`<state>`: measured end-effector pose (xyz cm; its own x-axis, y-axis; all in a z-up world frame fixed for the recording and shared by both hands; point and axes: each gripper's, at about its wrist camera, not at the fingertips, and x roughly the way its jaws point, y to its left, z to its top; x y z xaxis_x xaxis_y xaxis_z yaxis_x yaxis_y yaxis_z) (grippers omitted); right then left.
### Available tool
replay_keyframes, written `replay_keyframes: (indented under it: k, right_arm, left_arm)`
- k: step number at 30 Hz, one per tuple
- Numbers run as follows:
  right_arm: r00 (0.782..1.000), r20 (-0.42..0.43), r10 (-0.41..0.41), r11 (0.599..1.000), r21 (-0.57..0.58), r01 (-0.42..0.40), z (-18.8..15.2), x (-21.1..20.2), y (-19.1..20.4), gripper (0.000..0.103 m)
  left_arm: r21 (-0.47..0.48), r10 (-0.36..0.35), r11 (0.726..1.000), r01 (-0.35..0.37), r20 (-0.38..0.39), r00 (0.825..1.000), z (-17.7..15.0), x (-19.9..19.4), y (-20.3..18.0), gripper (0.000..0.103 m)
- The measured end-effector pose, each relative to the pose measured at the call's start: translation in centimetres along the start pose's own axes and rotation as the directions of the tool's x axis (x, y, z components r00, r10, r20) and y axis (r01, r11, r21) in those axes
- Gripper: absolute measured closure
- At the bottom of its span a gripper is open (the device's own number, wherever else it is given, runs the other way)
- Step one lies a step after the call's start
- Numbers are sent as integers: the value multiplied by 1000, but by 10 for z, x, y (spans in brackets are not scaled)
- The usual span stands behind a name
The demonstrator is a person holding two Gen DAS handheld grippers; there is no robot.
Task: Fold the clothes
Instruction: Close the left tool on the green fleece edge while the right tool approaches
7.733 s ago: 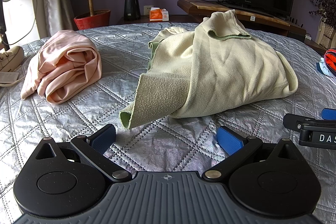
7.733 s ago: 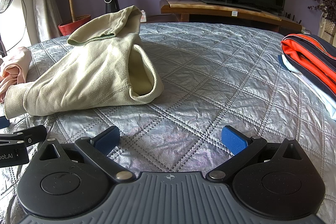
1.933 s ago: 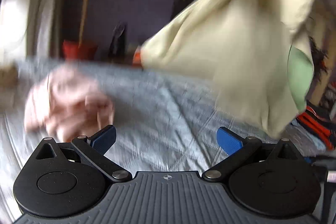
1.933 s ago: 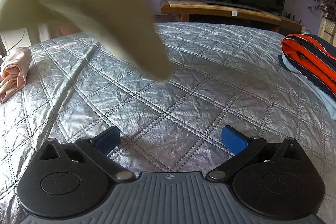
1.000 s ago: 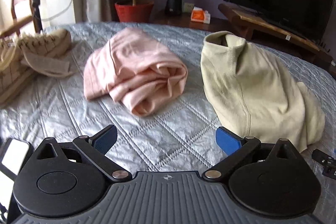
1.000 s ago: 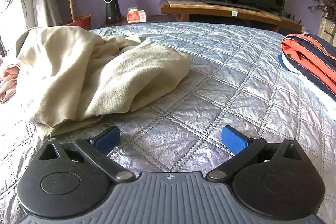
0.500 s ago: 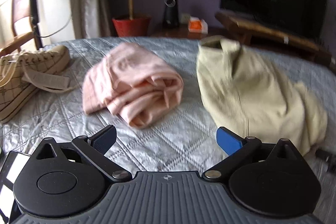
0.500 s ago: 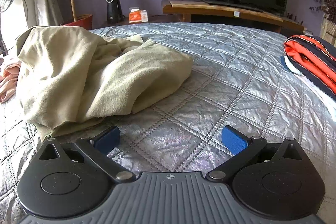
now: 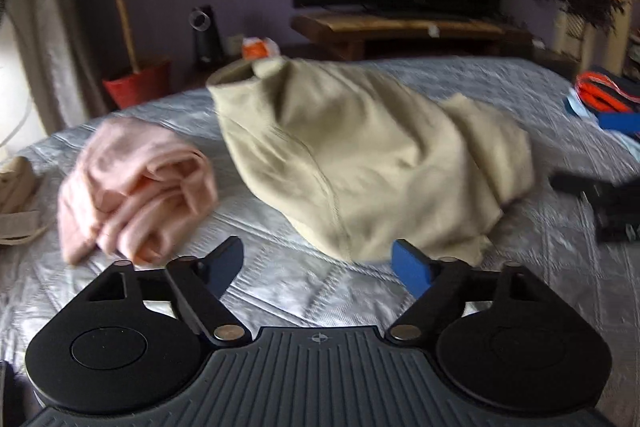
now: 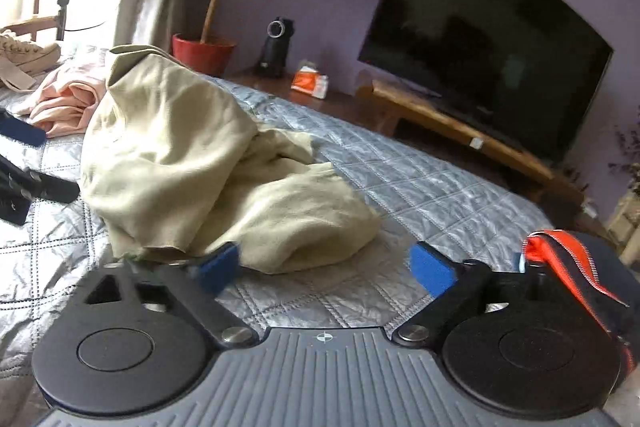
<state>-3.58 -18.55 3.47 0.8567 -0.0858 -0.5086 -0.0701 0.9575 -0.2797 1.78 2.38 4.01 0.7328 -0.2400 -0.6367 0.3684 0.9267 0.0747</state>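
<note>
While both sets of jaws are closing, nothing lies between them; the left gripper (image 9: 318, 263) hangs over bare quilt with its blue pads apart and empty, and the right gripper (image 10: 324, 267) does the same, its near pad just in front of a cloth edge but not on it. Just beyond both lies the beige garment (image 9: 360, 163), heaped in a loose mound on the silver quilted bedspread (image 9: 560, 267), its ribbed opening standing up at the far side and a rumpled lobe (image 10: 304, 219) spilling toward the right gripper. It looks like soft, thick fleece; I judge it light, limp and not at all fragile, likely to sag and bunch wherever it is lifted, though its nap should give the pads a fair hold. A seam or hem would be the best place to take it; the raw lower edge (image 10: 160, 247) near the right gripper and the long side seam (image 9: 320, 179) facing the left seem the likeliest. A pink garment (image 9: 136, 187) lies crumpled just beside it; an orange and dark folded pile (image 10: 580, 275) sits well apart.
</note>
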Motion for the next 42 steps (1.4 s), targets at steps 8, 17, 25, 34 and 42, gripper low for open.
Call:
replay_keyframes:
  k: [8, 17, 25, 34, 42]
  right_arm:
    - [992, 4, 127, 989, -77, -127, -2, 0, 2, 76]
    - [985, -10, 170, 978, -123, -170, -4, 9, 13, 64]
    - [983, -26, 180, 981, -68, -181, -6, 11, 6, 65]
    - [983, -62, 175, 982, -57, -178, -13, 18, 0, 65]
    - [975, -67, 212, 973, -75, -216, -13, 29, 10, 65]
  left_arm:
    - [12, -31, 999, 31, -2, 1000, 1, 11, -6, 30]
    - [2, -97, 995, 97, 3, 995, 5, 22, -4, 56]
    - [-53, -127, 990, 127, 17, 992, 8, 27, 7, 95]
    - [-218, -92, 969, 117, 121, 988, 16, 12, 40, 97]
    - [-358, -63, 927, 110, 140, 988, 18, 8, 67, 97]
